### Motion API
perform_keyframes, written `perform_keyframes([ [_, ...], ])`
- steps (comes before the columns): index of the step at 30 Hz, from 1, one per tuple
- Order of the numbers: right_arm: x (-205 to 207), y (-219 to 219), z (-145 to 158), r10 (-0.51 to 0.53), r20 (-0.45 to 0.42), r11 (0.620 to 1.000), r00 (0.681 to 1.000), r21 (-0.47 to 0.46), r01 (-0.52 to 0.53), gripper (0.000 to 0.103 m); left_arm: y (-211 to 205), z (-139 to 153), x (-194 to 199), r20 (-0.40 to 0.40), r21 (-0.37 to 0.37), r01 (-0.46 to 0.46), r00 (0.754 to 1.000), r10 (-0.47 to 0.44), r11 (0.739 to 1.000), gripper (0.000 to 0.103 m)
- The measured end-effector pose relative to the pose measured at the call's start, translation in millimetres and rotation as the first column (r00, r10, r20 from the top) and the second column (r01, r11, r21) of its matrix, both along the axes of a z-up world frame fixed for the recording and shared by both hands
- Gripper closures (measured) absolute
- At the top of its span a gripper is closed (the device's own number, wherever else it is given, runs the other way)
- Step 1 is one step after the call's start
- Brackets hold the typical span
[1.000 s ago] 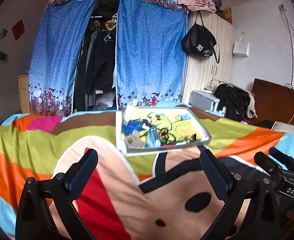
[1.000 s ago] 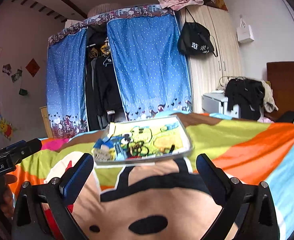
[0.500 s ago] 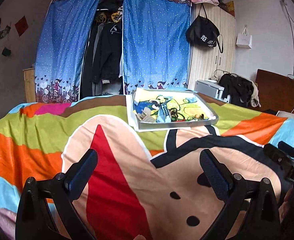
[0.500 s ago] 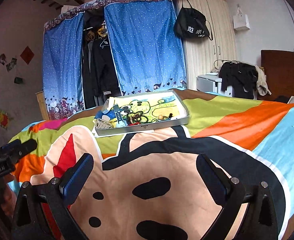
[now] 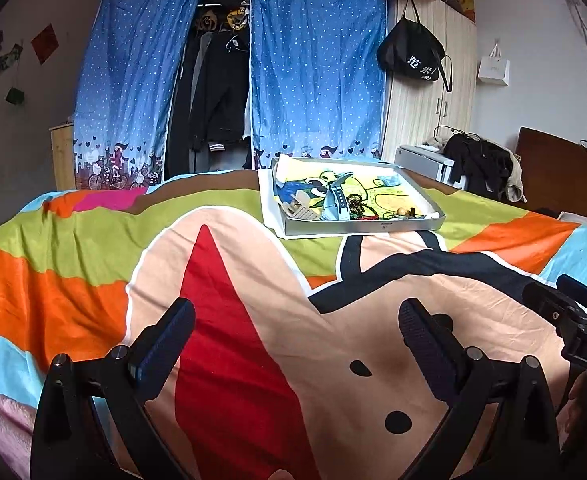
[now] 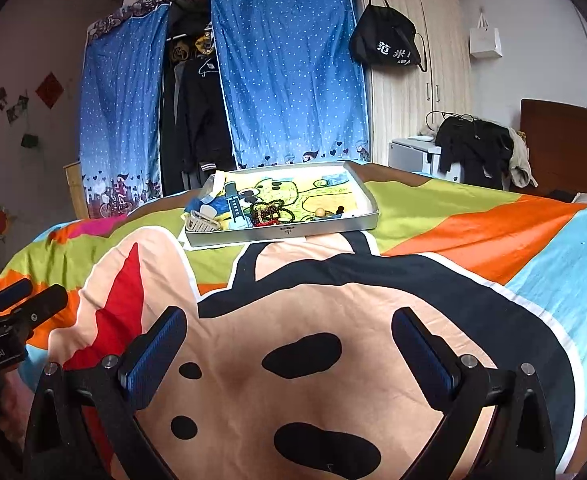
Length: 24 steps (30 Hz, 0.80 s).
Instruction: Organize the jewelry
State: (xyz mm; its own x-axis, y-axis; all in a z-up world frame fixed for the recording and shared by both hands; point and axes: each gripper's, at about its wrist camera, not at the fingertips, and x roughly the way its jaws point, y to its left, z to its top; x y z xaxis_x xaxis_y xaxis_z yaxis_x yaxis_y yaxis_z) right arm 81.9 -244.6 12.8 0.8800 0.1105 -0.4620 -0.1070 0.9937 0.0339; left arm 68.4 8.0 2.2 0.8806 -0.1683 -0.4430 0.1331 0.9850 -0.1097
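Both hand-held grippers, left [image 5: 296, 344] and right [image 6: 289, 344], are hovering wide apart and empty over the colourful cartoon bedspread [image 6: 433, 280]. A shallow grey rectangular tray [image 6: 285, 232] is sitting farther up the bed, holding dark beaded jewelry [image 6: 269, 212].

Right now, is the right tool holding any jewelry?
No, the right tool is open and empty, and the beads lie in the tray.

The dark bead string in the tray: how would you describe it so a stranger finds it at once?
On the colourful bedspread lies a shallow silver tray. Near the middle of its front edge sits the dark bead string, piled loosely. A pale comb-like clip lies left of it, a blue strap between them; only the string is beaded.
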Motion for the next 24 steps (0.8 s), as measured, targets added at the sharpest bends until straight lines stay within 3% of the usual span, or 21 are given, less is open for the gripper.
perform_keyframes([
  [24,0.3,-1.4,-1.2,-0.004,-0.003,1.0,1.0,0.005,0.004,0.0,1.1,-3.1,1.7,0.005,0.015,-0.004,1.0,0.004,1.0,0.003],
])
